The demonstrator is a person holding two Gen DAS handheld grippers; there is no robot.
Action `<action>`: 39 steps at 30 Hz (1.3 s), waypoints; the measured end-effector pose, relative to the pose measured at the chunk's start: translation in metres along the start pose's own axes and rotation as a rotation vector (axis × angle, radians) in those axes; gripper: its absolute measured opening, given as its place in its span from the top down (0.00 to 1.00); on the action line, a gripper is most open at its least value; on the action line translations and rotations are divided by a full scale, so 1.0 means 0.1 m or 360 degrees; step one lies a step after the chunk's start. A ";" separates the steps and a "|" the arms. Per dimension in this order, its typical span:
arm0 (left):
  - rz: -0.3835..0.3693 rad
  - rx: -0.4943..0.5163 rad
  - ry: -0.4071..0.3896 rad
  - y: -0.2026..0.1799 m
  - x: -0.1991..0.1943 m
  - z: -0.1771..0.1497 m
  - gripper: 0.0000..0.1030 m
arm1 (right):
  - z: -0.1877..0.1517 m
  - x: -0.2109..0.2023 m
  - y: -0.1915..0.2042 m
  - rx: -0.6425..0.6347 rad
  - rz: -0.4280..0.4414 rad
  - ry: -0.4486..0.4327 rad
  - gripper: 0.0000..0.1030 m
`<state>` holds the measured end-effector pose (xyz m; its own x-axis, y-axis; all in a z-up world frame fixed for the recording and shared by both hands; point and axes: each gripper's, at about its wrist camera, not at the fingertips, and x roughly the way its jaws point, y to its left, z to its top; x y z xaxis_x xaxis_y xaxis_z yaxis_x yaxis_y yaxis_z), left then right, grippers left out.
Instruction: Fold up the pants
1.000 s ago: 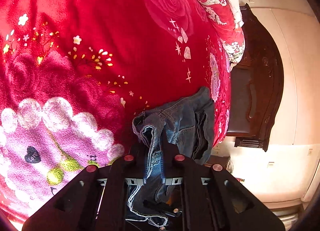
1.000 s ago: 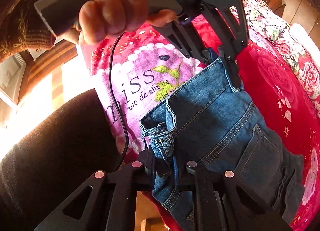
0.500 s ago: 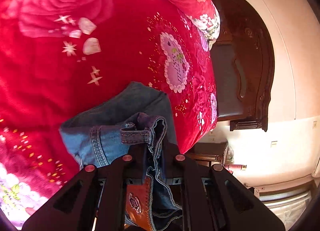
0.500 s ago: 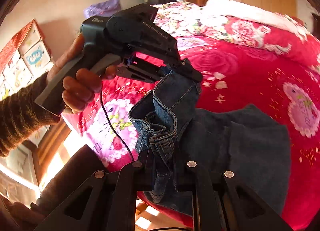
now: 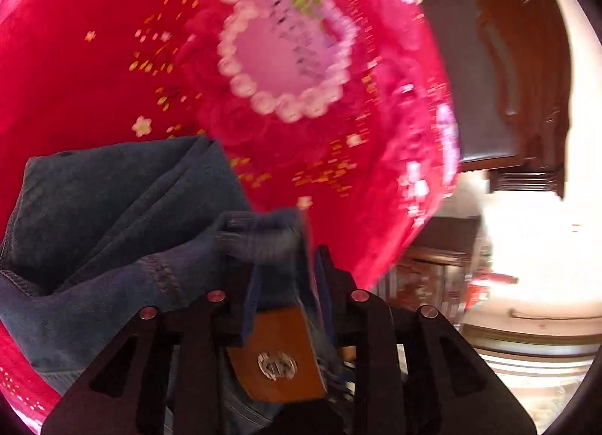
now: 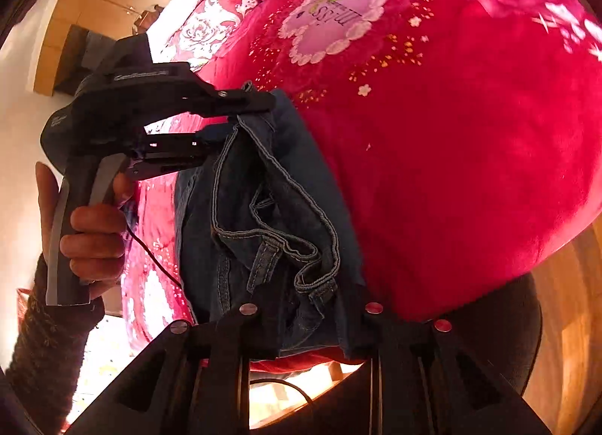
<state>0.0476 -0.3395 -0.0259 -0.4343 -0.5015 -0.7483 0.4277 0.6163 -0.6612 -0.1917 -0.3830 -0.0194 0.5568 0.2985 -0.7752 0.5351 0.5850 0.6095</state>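
- Left wrist view is smeared by motion blur; the left gripper has its black fingers pressed close on a bunched edge of the dark blue denim pants, at the waistband, where a brown leather brand patch sits between the two finger arms.
- From that pinch the denim spreads left in thick folds across the bright red plush blanket with its pink scalloped heart print; the lower left of the cloth is cut off by the lens edge, and how many layers are stacked cannot be told.
- Dark carved wooden furniture stands past the blanket's right edge, blurred, with its foot lost in glare.
- Right wrist view is sharper: the right gripper has its jaws nearly shut on a crumpled waistband section with pale stitching and a belt loop, and the pinch point itself is buried in cloth.
- Across the garment the left gripper shows again, with its tips clamped on the far waistband end, and the person's left hand wrapped round its grey handle, wearing a dark knitted sleeve.
- Between the two grips the pants hang gathered and slack against the red blanket; whether their underside rests on the bedding is hidden.
- A thin black cable runs from the handle behind the denim.
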 end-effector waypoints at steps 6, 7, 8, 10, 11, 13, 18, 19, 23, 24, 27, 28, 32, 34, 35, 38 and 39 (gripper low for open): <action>-0.0107 -0.0008 -0.0360 0.26 -0.99 -0.09 0.33 | 0.11 -0.31 -0.06 -0.0040 -0.0070 -0.0072 0.69; -0.0040 -0.0040 -0.0432 0.42 -1.10 -0.18 0.31 | 0.18 -0.41 -0.05 -0.0052 -0.0071 -0.0129 0.66; -0.0010 -0.0079 -0.0458 0.59 -1.16 -0.25 0.31 | 0.25 -0.47 -0.05 -0.0062 -0.0062 -0.0181 0.58; -0.0048 -0.0256 -0.0426 1.00 -1.13 -0.46 0.31 | 0.47 -0.50 0.02 -0.0078 -0.0038 -0.0255 0.44; -0.0094 -0.0356 -0.0405 1.19 -1.07 -0.57 0.31 | 0.58 -0.43 0.07 -0.0101 -0.0008 -0.0247 0.38; -0.0159 -0.0523 -0.0394 1.50 -0.96 -0.76 0.31 | 0.80 -0.19 0.19 -0.0149 0.0037 -0.0188 0.38; -0.0310 -0.0646 -0.0511 1.66 -0.86 -1.02 0.32 | 1.20 0.56 0.32 -0.0169 -0.0114 0.0024 0.42; -0.0293 -0.0611 -0.0517 1.60 -0.87 -1.01 0.32 | 1.23 0.66 0.33 -0.0191 -0.0121 0.0058 0.68; -0.0350 -0.0466 -0.0587 1.38 -0.99 -0.91 0.79 | 1.28 0.51 0.72 -0.0453 -0.0116 -0.0034 0.91; -0.0238 -0.0450 -0.0598 1.34 -0.96 -0.86 0.79 | 1.29 0.43 0.85 -0.0522 -0.0109 -0.0096 0.91; 0.0111 -0.0387 -0.0492 1.28 -0.70 -0.67 0.88 | 1.37 0.62 0.92 -0.0567 -0.0191 -0.0067 0.91; 0.0173 -0.0400 -0.0464 1.28 -0.65 -0.65 0.92 | 1.41 0.79 0.88 -0.0579 -0.0278 -0.0010 0.91; 0.0062 -0.0459 -0.0557 1.34 -0.94 -0.84 0.90 | 1.38 0.94 0.63 -0.0459 -0.0310 0.0091 0.84; 0.0002 -0.0457 -0.0541 1.39 -1.06 -1.00 0.80 | 1.34 0.72 0.62 -0.0420 -0.0196 0.0067 0.82; -0.0020 -0.0473 -0.0526 1.41 -1.07 -1.09 0.64 | 1.31 0.62 0.61 -0.0416 -0.0162 0.0073 0.77; -0.0133 -0.0581 -0.0516 1.53 -1.00 -1.41 0.37 | 1.16 0.33 0.48 -0.0391 -0.0071 0.0118 0.51; -0.0202 -0.0616 -0.0484 1.54 -0.92 -1.48 0.37 | 1.10 0.27 0.43 -0.0368 -0.0036 0.0140 0.50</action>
<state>0.0363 -0.1085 -0.0511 -0.1888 -0.7055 -0.6831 0.0362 0.6901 -0.7228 -0.0842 -0.4330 0.0041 0.4837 0.3419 -0.8057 0.3814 0.7462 0.5457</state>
